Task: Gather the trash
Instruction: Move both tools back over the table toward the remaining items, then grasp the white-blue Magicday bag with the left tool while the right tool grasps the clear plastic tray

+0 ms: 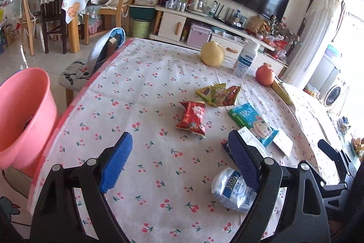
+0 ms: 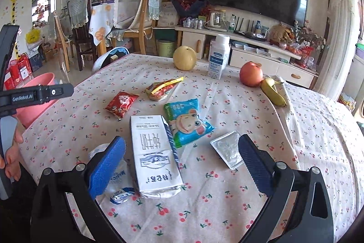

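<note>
Trash lies on the cherry-print tablecloth (image 1: 145, 106): a red snack packet (image 1: 191, 117) (image 2: 121, 104), a yellow-red wrapper (image 1: 218, 93) (image 2: 162, 88), a blue cartoon packet (image 1: 253, 123) (image 2: 187, 121), a white milk carton (image 2: 154, 155), a crumpled clear bottle (image 1: 232, 190) (image 2: 113, 177) and a silver foil piece (image 2: 227, 149). A pink bin (image 1: 22, 115) (image 2: 37, 98) stands left of the table. My left gripper (image 1: 182, 161) is open and empty above the cloth. My right gripper (image 2: 182, 165) is open, its jaws either side of the carton.
A pear (image 1: 212, 54), a white bottle (image 1: 245, 58), an apple (image 1: 265, 75) and a banana (image 2: 273, 90) stand at the table's far side. A stool (image 1: 75, 76) with a cushion sits by the left edge. Chairs and a TV cabinet stand behind.
</note>
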### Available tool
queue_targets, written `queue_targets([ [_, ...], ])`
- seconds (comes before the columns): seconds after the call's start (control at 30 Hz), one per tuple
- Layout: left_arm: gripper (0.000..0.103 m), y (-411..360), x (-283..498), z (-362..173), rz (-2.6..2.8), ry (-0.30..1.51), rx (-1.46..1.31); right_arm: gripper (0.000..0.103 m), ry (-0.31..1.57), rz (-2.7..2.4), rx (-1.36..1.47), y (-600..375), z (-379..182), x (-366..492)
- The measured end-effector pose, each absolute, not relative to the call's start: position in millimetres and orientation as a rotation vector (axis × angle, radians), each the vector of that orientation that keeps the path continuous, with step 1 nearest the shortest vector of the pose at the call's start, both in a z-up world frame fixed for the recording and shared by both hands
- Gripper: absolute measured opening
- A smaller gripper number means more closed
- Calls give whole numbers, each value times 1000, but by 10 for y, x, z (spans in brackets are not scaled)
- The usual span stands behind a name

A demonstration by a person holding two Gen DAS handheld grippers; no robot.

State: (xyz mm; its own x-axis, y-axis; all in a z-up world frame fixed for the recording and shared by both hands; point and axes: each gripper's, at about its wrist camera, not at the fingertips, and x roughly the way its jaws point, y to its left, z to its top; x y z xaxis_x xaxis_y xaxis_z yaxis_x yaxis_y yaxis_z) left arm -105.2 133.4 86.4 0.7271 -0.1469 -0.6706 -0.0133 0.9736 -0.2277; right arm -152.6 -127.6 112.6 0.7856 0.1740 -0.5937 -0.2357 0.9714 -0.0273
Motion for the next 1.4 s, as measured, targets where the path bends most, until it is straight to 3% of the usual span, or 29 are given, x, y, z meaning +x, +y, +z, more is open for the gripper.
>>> queue_targets([
  [0.47, 87, 473, -1261, 389, -205, 926, -184, 98, 709, 141, -58, -1817, 970, -1280],
  [1.13, 87, 435, -994, 146, -43, 932, -10, 98, 846, 195, -39, -1911, 640, -721],
  [1.4, 71, 534, -922, 155, -30, 923, 7, 98, 888, 199, -54, -1853, 501, -500],
])
